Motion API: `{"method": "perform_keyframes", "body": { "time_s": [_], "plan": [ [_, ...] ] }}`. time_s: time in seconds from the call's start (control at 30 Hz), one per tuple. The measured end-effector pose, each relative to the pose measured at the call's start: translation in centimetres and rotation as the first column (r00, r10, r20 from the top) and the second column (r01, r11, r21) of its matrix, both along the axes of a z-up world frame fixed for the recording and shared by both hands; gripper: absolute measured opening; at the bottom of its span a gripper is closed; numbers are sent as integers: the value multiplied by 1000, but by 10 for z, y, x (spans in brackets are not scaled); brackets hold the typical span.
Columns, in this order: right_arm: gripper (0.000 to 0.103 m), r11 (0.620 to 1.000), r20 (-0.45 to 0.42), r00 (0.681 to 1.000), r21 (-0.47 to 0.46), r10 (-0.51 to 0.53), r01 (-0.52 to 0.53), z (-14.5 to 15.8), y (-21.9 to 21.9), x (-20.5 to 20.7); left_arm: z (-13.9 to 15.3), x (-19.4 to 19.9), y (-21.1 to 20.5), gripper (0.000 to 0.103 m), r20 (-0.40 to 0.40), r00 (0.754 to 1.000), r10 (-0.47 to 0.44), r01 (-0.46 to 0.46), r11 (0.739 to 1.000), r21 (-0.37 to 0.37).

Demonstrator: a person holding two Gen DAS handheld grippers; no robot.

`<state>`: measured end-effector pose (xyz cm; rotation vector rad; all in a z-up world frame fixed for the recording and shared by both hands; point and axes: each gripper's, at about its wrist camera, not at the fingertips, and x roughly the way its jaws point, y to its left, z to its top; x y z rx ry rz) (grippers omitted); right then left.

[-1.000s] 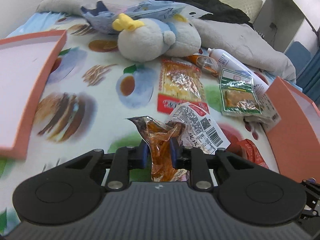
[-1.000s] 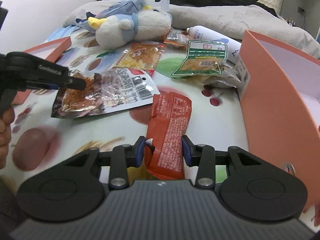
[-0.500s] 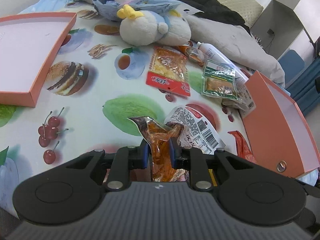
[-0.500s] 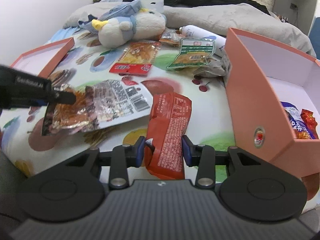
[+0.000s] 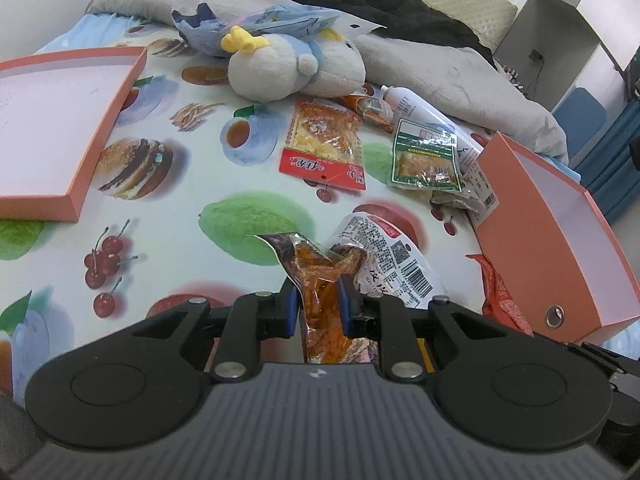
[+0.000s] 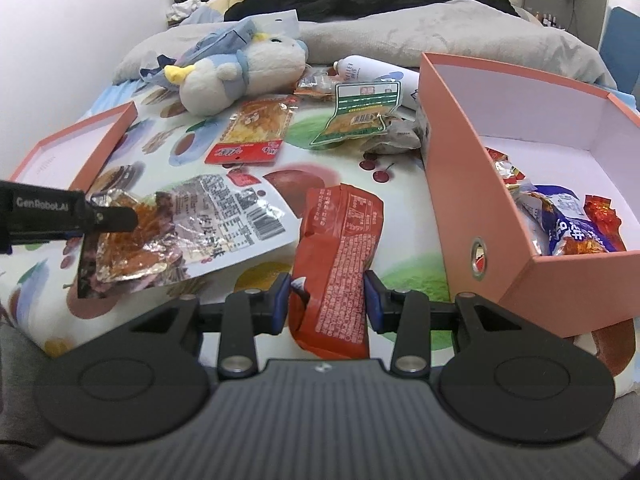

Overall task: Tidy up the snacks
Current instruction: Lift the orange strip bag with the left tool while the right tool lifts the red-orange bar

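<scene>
A: The left claw point(image 5: 318, 306) pinches the foil snack pouch point(image 5: 320, 280) by one crinkled edge, off the bed point(image 5: 160, 184); the pouch looks light, limp and slippery, likely to swing.

B: The right claw point(image 6: 326, 302) clamps the red snack packet's point(image 6: 338, 248) lower end; it looks soft and light. The orange box point(image 6: 460, 200) sits at three o'clock.

My left claw point(image 5: 318, 306), matt black plastic, pinches a crinkly clear-and-foil snack bag point(image 5: 320, 280). At two o'clock sits a smooth matt card box point(image 5: 560, 240). My right claw point(image 6: 326, 300) clamps a glossy red wrapper point(image 6: 340, 256). The plush toy point(image 6: 240, 76) looks fuzzy.
</scene>
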<state>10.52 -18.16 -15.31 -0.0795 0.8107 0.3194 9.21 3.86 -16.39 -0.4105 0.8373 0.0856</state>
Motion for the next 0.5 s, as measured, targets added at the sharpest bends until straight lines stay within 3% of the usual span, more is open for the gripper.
{"method": "perform_keyframes", "body": {
  "time_s": [0.23, 0.5],
  "plan": [
    [41, 1000, 25, 1000, 21, 0, -1, 13, -1, -3, 13, -5, -1, 23, 24, 1000, 6, -6, 1000, -1],
    [41, 998, 94, 996, 58, -12, 6, 51, -2, -1, 45, 8, -5, 23, 93, 996, -13, 13, 1000, -4]
  ]
}}
